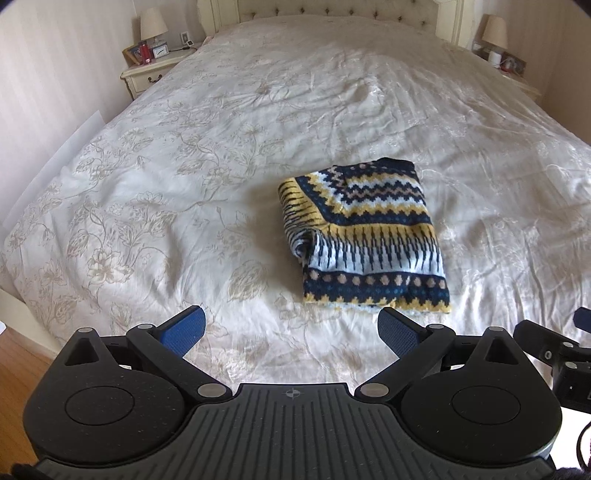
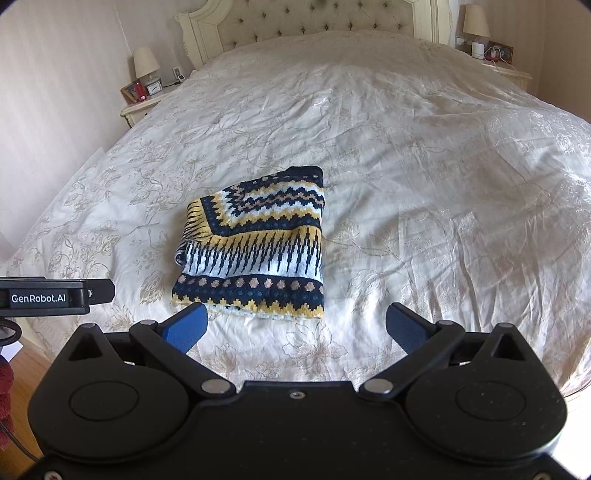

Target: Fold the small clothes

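Observation:
A folded knit garment (image 1: 364,236) with navy, yellow and white zigzag bands lies on the cream floral bedspread (image 1: 184,184); it also shows in the right wrist view (image 2: 255,245). My left gripper (image 1: 291,328) is open and empty, held just short of the garment's near edge and a little to its left. My right gripper (image 2: 295,326) is open and empty, just short of the garment's near edge. The right gripper's body (image 1: 554,350) shows at the right edge of the left wrist view. The left gripper's body (image 2: 48,297) shows at the left of the right wrist view.
A tufted headboard (image 2: 314,26) stands at the far end. Nightstands with lamps (image 1: 153,26) (image 2: 476,22) flank the bed. Wooden floor (image 1: 18,369) lies at the near left below the bed edge.

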The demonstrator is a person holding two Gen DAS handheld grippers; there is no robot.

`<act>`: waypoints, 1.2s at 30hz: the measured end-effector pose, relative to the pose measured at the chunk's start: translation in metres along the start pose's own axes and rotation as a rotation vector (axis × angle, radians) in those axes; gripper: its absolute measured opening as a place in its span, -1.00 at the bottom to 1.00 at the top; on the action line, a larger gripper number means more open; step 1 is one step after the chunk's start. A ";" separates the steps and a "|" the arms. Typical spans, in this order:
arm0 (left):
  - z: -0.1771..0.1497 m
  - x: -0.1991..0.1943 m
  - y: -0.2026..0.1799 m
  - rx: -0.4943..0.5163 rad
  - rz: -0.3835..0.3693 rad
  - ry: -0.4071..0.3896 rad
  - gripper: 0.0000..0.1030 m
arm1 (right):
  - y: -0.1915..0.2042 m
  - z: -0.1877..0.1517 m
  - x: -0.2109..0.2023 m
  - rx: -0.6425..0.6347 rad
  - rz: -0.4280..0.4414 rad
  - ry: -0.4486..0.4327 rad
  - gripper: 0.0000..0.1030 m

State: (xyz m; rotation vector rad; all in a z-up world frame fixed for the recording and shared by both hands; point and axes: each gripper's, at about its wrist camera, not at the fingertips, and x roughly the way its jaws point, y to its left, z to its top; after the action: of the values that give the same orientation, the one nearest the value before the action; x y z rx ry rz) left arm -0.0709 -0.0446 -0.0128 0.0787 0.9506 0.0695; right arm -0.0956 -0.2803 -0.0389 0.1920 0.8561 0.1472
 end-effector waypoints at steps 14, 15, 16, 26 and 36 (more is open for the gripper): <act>-0.024 -0.008 -0.015 -0.003 -0.027 0.052 0.96 | -0.008 -0.012 -0.023 0.018 -0.008 -0.005 0.98; -0.025 -0.008 -0.016 0.000 -0.027 0.052 0.96 | -0.009 -0.013 -0.023 0.020 -0.007 -0.005 0.98; -0.025 -0.008 -0.017 0.002 -0.028 0.053 0.96 | -0.009 -0.013 -0.024 0.021 -0.006 -0.004 0.98; -0.030 -0.009 -0.024 0.008 -0.030 0.062 0.96 | -0.012 -0.017 -0.026 0.033 0.009 -0.003 0.98; -0.028 -0.006 -0.024 0.003 -0.029 0.073 0.96 | -0.012 -0.016 -0.024 0.044 0.017 -0.002 0.98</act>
State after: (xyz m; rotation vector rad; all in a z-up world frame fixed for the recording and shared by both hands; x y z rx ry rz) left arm -0.0969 -0.0679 -0.0264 0.0655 1.0248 0.0442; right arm -0.1228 -0.2947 -0.0344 0.2412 0.8561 0.1444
